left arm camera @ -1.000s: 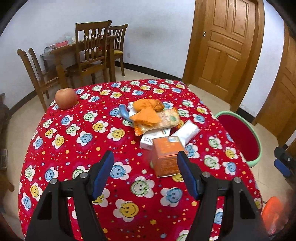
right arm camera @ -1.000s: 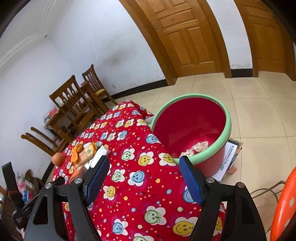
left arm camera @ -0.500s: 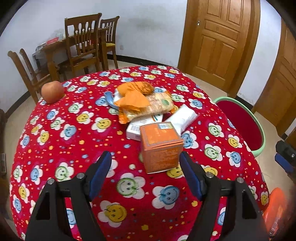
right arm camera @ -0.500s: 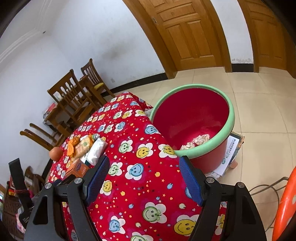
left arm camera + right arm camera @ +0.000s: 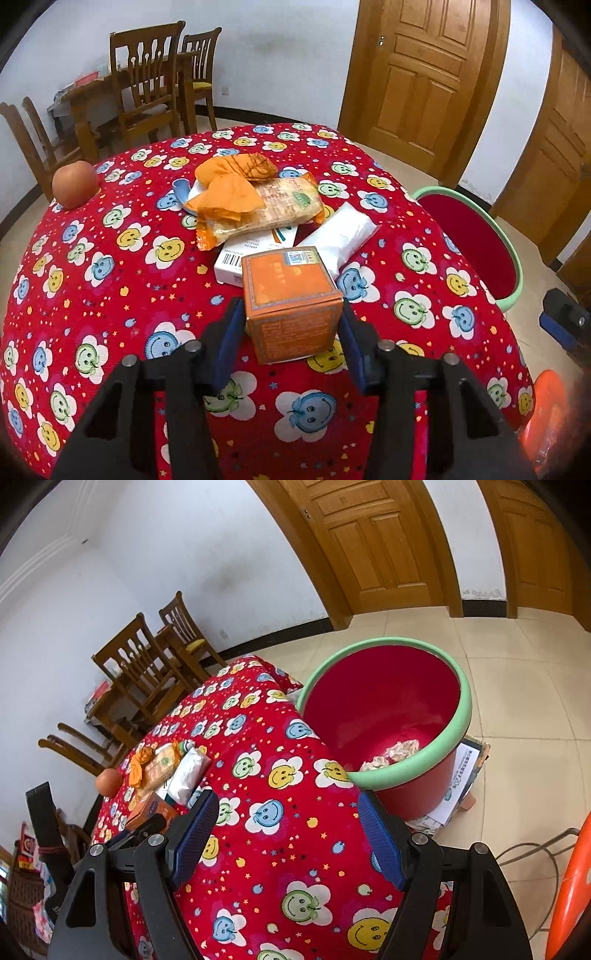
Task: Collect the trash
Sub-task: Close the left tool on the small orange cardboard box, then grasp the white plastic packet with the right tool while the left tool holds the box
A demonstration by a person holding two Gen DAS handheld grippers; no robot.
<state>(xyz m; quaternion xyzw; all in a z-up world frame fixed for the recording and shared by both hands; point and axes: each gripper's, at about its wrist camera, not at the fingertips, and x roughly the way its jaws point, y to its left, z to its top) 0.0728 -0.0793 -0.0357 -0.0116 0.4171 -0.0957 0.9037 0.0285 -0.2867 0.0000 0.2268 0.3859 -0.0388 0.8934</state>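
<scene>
**Left gripper closes around the orange box**

The orange box [image 5: 290,301] sits on the smiley-patterned tablecloth [image 5: 110,288], the nearest piece of a small heap of trash; just behind it lie a white carton [image 5: 236,260] and a white plastic packet [image 5: 345,232], and beyond those a cracker packet [image 5: 269,210] under crumpled orange wrappers [image 5: 229,184]. The left gripper [image 5: 290,339] has the box between its blue pads, its jaws having just been closing; the pads look to be at the box's side walls, though whether they already press I cannot quite tell from this angle. The right gripper [image 5: 286,843] hangs unclenched and empty over the cloth, well to the bin side of the box.

The box looks like thin cardboard, light and fairly stiff but easy to crush; the flat opposite sides, taken low and square, seem the best hold, with a modest squeeze.

The cloth is soft fabric, likely to ruck if dragged. To the box's right stands a red bin [image 5: 388,716] with a green rim, crumpled paper already inside; an apple [image 5: 75,183] rests far left of the box; wooden chairs [image 5: 147,85] and doors [image 5: 424,74] stand behind, on a tiled floor.
</scene>
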